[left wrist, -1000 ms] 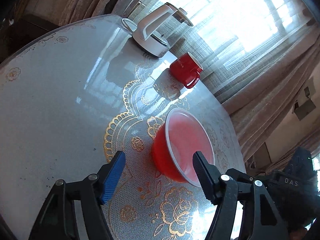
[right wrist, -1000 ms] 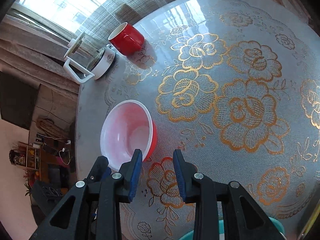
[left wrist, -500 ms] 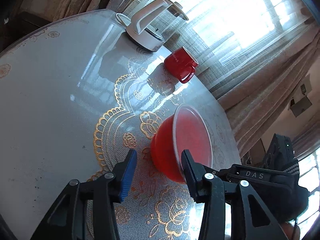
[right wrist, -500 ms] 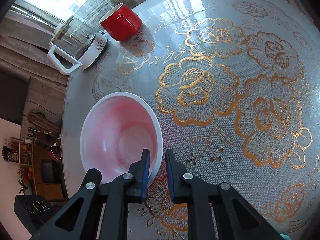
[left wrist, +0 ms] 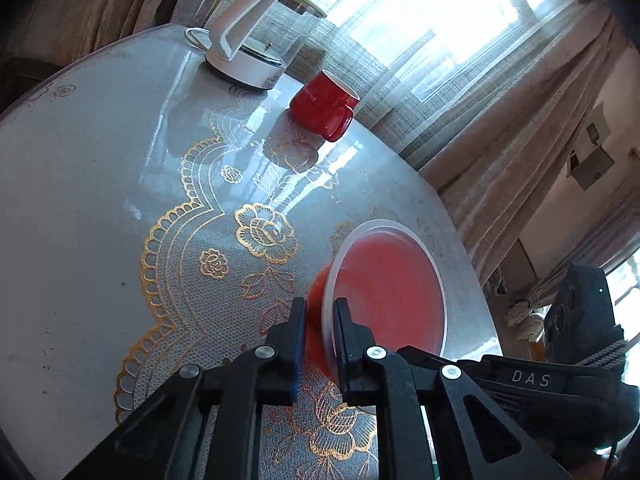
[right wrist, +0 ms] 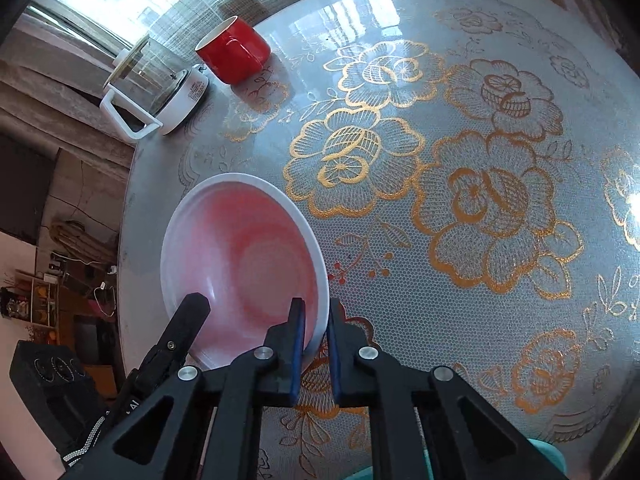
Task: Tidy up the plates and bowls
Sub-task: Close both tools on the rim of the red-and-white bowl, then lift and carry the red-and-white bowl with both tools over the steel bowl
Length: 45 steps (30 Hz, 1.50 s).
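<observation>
We see a round table (right wrist: 500, 320) under a gold-flowered lace cloth, with a glass kettle (left wrist: 256, 48) and a red mug (left wrist: 324, 106) near its far edge. Our red bowl (right wrist: 248, 264) sits near the table's edge. Both angled downward, our left gripper (left wrist: 320, 330) and right gripper (right wrist: 316, 328) each pinch its rim.

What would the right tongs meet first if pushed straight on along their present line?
Probably the table: the right tongs, already clamped on the red bowl's rim, point steeply down at it.
</observation>
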{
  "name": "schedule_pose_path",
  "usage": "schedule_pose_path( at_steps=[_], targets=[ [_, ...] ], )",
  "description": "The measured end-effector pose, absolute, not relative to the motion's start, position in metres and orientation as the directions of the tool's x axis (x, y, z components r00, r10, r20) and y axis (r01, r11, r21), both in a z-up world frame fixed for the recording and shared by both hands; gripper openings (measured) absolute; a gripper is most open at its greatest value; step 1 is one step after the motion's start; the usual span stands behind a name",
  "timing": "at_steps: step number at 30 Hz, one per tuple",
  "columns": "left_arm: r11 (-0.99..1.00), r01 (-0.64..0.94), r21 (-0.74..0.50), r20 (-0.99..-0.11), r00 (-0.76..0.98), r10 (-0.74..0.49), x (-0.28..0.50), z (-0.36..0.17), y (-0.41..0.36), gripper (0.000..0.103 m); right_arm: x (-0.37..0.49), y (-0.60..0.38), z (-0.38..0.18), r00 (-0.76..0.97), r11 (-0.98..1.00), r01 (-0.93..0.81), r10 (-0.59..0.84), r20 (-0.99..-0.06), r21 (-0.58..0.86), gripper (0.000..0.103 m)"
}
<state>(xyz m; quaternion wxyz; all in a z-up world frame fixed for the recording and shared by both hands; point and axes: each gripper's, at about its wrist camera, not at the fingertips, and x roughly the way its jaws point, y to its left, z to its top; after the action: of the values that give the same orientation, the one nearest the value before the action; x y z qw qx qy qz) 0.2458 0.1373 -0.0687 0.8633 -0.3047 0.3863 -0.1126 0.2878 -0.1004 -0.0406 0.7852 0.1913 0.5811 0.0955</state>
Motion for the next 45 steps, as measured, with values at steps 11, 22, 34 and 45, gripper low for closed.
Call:
schedule_pose_path(
  at_steps=[11,22,34,45],
  targets=[
    [0.812,0.08,-0.577,-0.583,0.656,-0.479,0.243,-0.062,0.098,0.011,0.256,-0.147,-0.026,0.383,0.877,0.155,0.371,-0.846,0.455,0.01],
    [0.779,0.239,-0.579,-0.501,0.649,-0.572,0.23,-0.034,0.075,0.011,0.215,-0.186,0.001,0.49,0.842,0.176,0.375,-0.787,0.51,0.01],
    [0.716,0.387,-0.581,-0.445,0.585,-0.678,0.203,-0.008,0.031,0.011,0.158,-0.221,0.025,0.606,0.824,0.183,0.335,-0.721,0.537,0.01],
    [0.695,0.544,-0.47,-0.485,0.498,-0.719,0.147,0.008,-0.055,0.011,0.083,-0.294,0.042,0.676,0.791,0.249,0.271,-0.685,0.558,0.01]
  ],
)
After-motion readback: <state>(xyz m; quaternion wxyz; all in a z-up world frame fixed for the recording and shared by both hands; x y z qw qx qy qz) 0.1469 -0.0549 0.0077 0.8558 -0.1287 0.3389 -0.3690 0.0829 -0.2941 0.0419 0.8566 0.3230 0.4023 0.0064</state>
